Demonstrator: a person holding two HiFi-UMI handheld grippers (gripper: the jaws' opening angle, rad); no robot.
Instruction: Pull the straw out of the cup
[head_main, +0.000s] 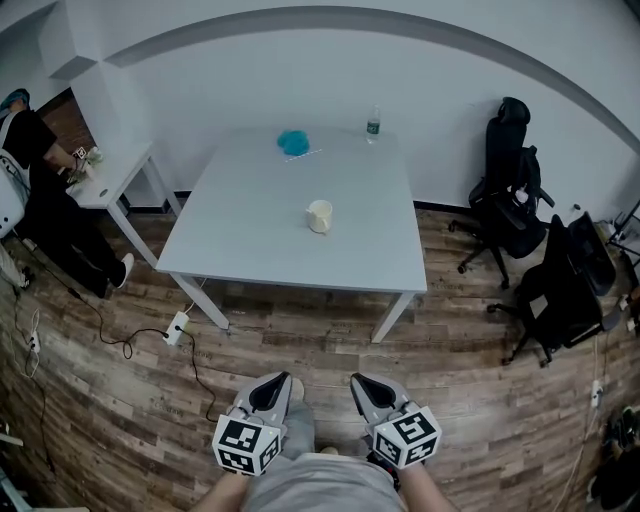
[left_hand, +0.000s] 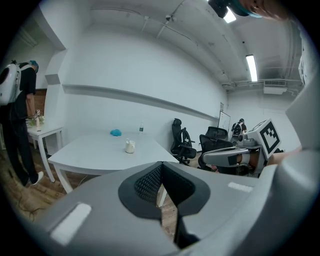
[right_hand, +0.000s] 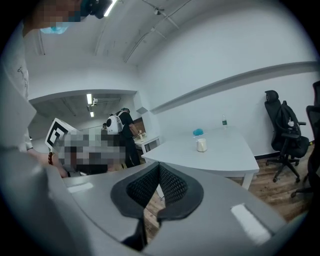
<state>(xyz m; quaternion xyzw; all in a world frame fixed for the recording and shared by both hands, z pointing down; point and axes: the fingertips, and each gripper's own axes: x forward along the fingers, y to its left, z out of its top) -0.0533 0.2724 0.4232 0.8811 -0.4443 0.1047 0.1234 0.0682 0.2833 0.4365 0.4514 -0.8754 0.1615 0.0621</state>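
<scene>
A cream cup (head_main: 319, 216) stands near the middle of the grey table (head_main: 250, 250), far ahead of both grippers. The cup also shows small in the left gripper view (left_hand: 130, 146) and the right gripper view (right_hand: 201, 145). A thin pale stub at its rim may be the straw, too small to be sure. My left gripper (head_main: 281, 380) and right gripper (head_main: 357, 381) hang side by side over the wooden floor, well short of the table. Both point toward the table. The left gripper (left_hand: 161, 164) has its jaws together with nothing between them, as does the right gripper (right_hand: 159, 164).
A blue object (head_main: 294, 142) and a small bottle (head_main: 373, 125) sit at the table's far edge. Black office chairs (head_main: 512, 195) stand to the right. A white side table (head_main: 112, 172) with a person in black (head_main: 45, 200) is at left. A power strip (head_main: 177, 327) lies on the floor.
</scene>
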